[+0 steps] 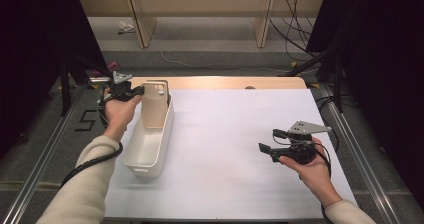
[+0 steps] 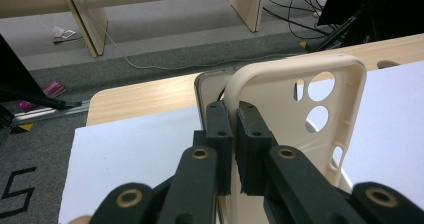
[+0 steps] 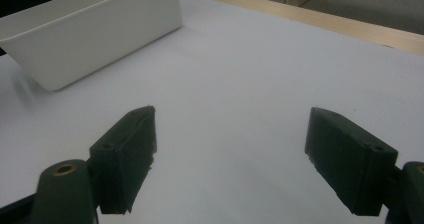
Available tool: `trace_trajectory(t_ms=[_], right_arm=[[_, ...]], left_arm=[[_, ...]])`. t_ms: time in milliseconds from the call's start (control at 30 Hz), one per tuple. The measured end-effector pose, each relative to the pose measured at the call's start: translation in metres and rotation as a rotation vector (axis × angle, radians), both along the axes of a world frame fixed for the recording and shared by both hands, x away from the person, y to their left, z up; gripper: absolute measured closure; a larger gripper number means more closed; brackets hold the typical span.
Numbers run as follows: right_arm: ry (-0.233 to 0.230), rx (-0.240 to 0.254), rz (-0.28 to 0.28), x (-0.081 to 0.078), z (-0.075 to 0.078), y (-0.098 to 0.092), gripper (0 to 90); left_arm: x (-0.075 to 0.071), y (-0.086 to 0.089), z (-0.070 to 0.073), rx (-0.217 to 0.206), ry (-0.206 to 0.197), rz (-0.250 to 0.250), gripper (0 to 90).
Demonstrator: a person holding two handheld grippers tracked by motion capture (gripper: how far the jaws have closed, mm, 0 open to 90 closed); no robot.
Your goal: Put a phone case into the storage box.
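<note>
Phone case: beige, soft-looking, with round camera cutouts near one upper corner; held upright on its edge over the far end of the white bin, lower part dipping inside the bin's walls.
Left tool: clamped tight on one long edge of the phone case (pads pressed flat on either side of the rim); gripped by the left hand at the far left of the desk.
Right tool: jaws spread wide, nothing between them; hovering low over the white sheet, well apart from the bin, pointing toward it.
Right hand: wrapped around the tool body from below, cream sleeve at the wrist.
White bin: long, narrow, open-topped, lying on the left side of the sheet, one short end toward the person.
Desk: pale wood, mostly covered by the white sheet, bare strip along the far edge.
</note>
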State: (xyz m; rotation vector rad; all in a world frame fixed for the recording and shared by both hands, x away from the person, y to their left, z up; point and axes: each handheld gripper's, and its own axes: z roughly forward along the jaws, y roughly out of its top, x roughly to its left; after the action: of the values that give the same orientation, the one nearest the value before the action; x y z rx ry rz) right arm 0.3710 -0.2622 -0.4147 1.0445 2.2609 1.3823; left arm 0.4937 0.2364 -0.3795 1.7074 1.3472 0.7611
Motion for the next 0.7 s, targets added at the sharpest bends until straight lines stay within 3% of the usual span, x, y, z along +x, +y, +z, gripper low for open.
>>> trace_trajectory(t_ms=[700], right_arm=[[0.000, 0.000, 0.001, 0.000, 0.000, 0.000, 21.4]], left_arm=[[0.010, -0.001, -0.018, 0.043, 0.012, -0.004, 84.3]])
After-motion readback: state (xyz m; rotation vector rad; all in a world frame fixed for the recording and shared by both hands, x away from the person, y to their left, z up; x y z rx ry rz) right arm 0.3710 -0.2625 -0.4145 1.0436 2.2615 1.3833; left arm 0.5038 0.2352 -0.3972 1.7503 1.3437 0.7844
